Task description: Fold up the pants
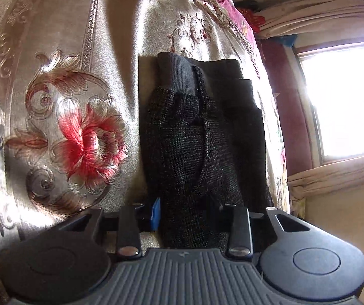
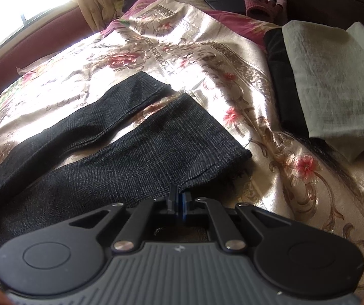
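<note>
Dark checked pants lie on a gold embroidered bedspread (image 1: 55,50). In the left wrist view their ribbed waistband (image 1: 179,73) points away from me. A thick bunch of the pants (image 1: 189,157) runs back between my left gripper's (image 1: 187,211) jaws and fills the gap from the blue pad (image 1: 156,212) to the other finger. In the right wrist view both pant legs (image 2: 121,152) stretch away to the left, slightly spread. My right gripper (image 2: 180,198) is shut on the hem edge of the nearer leg (image 2: 207,162).
A folded pale cloth (image 2: 334,84) sits on a black item (image 2: 286,96) at the right of the bed. A pink knitted thing (image 2: 260,5) lies at the far end. A bright window (image 1: 342,101) and curtains (image 1: 316,15) stand beyond the bed's edge.
</note>
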Action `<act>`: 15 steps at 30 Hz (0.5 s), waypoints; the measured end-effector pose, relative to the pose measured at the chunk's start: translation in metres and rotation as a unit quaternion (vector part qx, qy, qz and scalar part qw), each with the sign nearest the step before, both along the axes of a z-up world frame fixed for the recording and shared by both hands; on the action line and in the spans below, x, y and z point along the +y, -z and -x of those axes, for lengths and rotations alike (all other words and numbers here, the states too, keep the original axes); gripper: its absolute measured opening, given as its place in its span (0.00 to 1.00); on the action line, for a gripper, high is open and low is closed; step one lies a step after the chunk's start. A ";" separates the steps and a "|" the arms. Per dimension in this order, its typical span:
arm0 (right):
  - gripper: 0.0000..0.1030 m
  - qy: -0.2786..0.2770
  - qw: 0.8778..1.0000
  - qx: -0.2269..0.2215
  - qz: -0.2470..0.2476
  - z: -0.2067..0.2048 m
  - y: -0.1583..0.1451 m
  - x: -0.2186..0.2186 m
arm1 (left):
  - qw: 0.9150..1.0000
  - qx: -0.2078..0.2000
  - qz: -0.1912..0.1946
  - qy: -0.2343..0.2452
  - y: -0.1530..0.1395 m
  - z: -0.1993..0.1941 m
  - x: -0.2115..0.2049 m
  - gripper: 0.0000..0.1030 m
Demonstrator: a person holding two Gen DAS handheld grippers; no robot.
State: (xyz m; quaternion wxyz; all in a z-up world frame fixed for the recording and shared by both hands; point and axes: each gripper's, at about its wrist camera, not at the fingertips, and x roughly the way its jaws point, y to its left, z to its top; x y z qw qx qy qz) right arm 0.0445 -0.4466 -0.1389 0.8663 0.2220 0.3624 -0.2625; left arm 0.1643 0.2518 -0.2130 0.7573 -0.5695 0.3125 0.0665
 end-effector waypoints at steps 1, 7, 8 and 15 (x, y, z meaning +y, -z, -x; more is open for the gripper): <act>0.02 0.000 1.000 -0.001 -0.001 0.000 0.000 -0.001 | 1.000 0.001 -0.009 -0.004 -0.002 0.001 -0.001 0.37; 0.02 -0.012 1.000 0.005 0.026 0.000 -0.014 0.006 | 0.995 -0.015 -0.099 -0.002 -0.031 0.017 -0.013 0.26; 0.01 -0.015 0.999 0.006 0.032 0.000 -0.017 0.008 | 0.994 -0.018 -0.109 0.000 -0.037 0.018 -0.015 0.26; 0.01 -0.037 0.997 0.017 0.059 0.011 -0.028 0.019 | 0.984 -0.011 -0.175 0.012 -0.068 0.025 -0.018 0.25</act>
